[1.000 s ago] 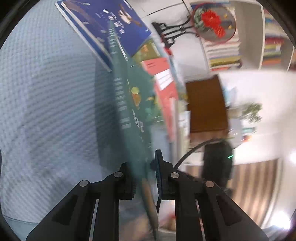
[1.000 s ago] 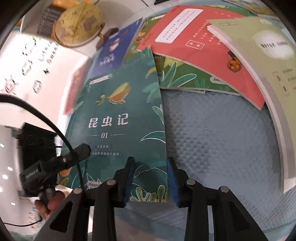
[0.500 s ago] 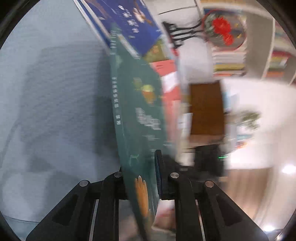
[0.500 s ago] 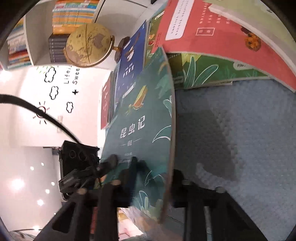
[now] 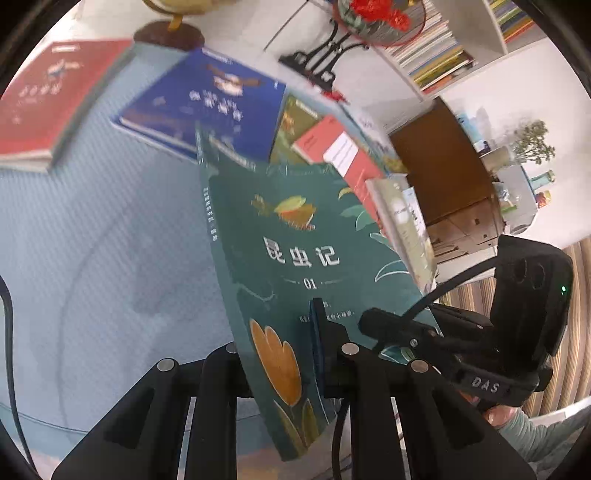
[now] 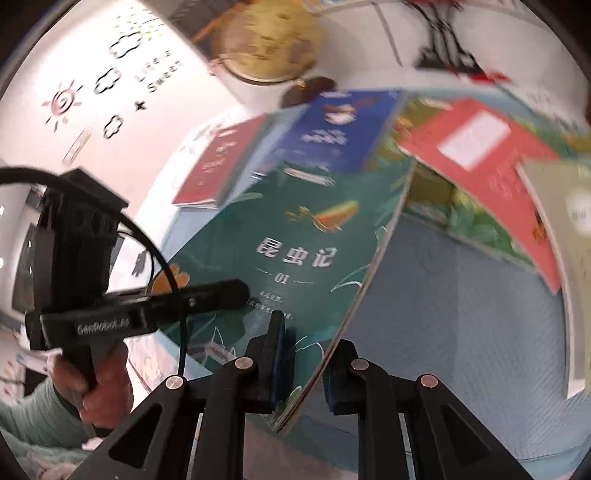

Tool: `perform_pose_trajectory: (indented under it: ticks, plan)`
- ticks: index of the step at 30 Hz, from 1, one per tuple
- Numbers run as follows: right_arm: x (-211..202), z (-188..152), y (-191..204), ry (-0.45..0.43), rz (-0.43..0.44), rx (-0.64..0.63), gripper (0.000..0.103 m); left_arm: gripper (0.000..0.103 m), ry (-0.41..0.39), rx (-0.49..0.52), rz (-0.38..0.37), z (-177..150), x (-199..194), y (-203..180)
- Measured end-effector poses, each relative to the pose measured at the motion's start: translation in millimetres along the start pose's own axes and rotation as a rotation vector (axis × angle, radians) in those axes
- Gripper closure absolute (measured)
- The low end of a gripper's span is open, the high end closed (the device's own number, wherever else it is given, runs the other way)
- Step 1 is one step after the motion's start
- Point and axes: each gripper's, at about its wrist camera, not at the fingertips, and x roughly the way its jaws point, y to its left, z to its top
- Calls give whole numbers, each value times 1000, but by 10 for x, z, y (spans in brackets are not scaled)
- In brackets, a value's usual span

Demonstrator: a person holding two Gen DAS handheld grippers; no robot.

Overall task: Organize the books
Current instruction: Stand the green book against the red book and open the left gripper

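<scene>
Green book (image 5: 295,236), one of its kind, hangs tilted above the blue mat (image 5: 92,258), gripped along its lower edge by both claws. Its cover shows white characters, "01", an insect and an orange flower. The left gripper (image 5: 280,350) pinches it near the spine corner, with the book passing between the two fingers. The right gripper (image 6: 306,358) pinches the opposite lower corner, the page edge showing between its two fingers. Each claw is pressed tight on the cover, so the book is held at two points and sags slightly between them.

Behind it, on the mat, lie more books. One dark red book (image 5: 40,99) sits apart at the far left. One blue book (image 5: 207,99) lies just beside the green book's top edge. One coral book (image 6: 480,155) with a white label rests on a leafy green-and-yellow book (image 6: 469,221), of which only the margin shows. One pale book (image 6: 576,221) lies at the right edge, overlapping the coral one. That makes five lying and one lifted, as far as the blurred pictures allow counting.

One globe (image 6: 266,44) on a dark base stands past the blue book. One round red ornament (image 5: 376,18) on a black stand is to its right. Shelves (image 5: 443,48) beyond hold stacked books too blurred to count. A hand (image 6: 103,384) grips the left gripper's handle.
</scene>
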Motion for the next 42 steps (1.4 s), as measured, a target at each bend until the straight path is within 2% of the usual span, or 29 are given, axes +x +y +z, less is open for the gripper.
perform_pose_trajectory:
  ticks: [4,7,11,13,16,18,23,28,33,37,42]
  plan:
    - [-2,151,336,-36,3,-56,84,89,-41,-20,-33,126,-324,188]
    - [81,329,601,-67,27,-77,84,89,-87,-14,-25,265,-650,383]
    - [397,631,975,-87,70,-91,84,89,-140,-25,9,496,-1011,778]
    - [634,809,1156,-85,83,-105,83,89,-157,-30,52,634,-1160,1035]
    - [976,1033,1401,-67,107,-112,80,89,-167,-39,97,834,-1293,1369]
    - [1217,1213,1486,-48,155,-78,79,88,-165,-46,100,955,-1337,1581]
    - [1655,1549,1452,-28,180,16,79,87,-138,-57,86,1248,-1284,1960]
    - [1839,1738,1409,-34,162,60,79,78,-90,-77,59,1492,-1159,2170]
    - [1978,1868,1357,-19,131,82,79,74,-63,-87,41,1578,-1074,2332]
    - [2064,1892,1285,-9,143,141,79,72,-37,-121,43,1664,-1013,2476]
    - [2202,1913,1232,17,128,179,79,71,-11,-148,94,1629,-1034,2615]
